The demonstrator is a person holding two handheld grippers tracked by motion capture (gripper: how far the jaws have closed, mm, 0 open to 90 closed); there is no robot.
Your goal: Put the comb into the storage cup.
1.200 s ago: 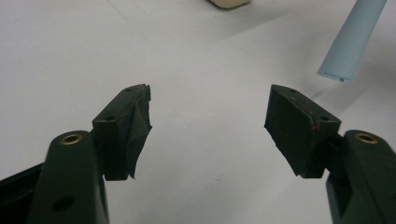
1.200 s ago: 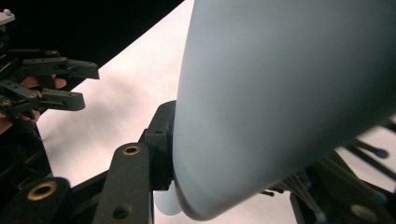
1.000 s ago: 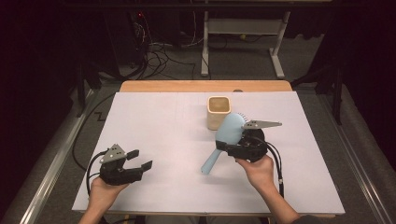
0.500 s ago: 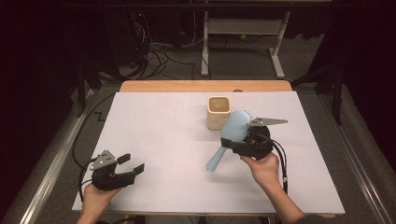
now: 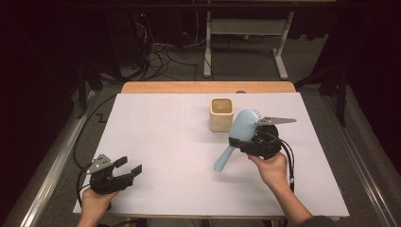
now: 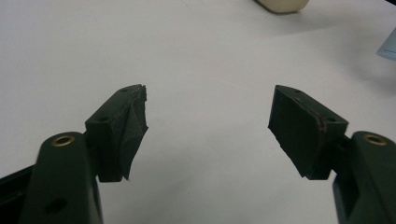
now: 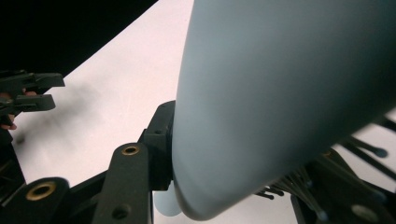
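Gripped in the right tool (image 5: 243, 142): a pale blue hairbrush (image 5: 239, 133), pinched across the head, one black pad pressed flat on the smooth back, the other lost among the dark bristles, as seen in the right gripper view (image 7: 280, 107). Held clear of the counter (image 5: 165, 142), tilted, broad head up and just beside the beige cup (image 5: 221, 114), on the cup's right and a little nearer the person; handle slanting down and away from the cup toward the near edge, its rounded end hanging free above the white sheet. Touching the cup? Cannot tell from above, though a thin strip of white seems to part them. Right hand (image 5: 269, 168) wrapped round the tool body below the brush, cable trailing down past the wrist, grey plate jutting out on the far side from the cup.

Well apart from the cup, down at the near left corner of the counter: the left tool (image 5: 127, 168), jaws spread wide with nothing between them, only bare white surface under the gap in the left gripper view (image 6: 208, 123). Pointing roughly back toward the cup and the brush; the cup's lower edge (image 6: 282, 4) just visible at the top of that view, a sliver of blue at its right margin. Left hand (image 5: 97, 201) holding it low over the sheet
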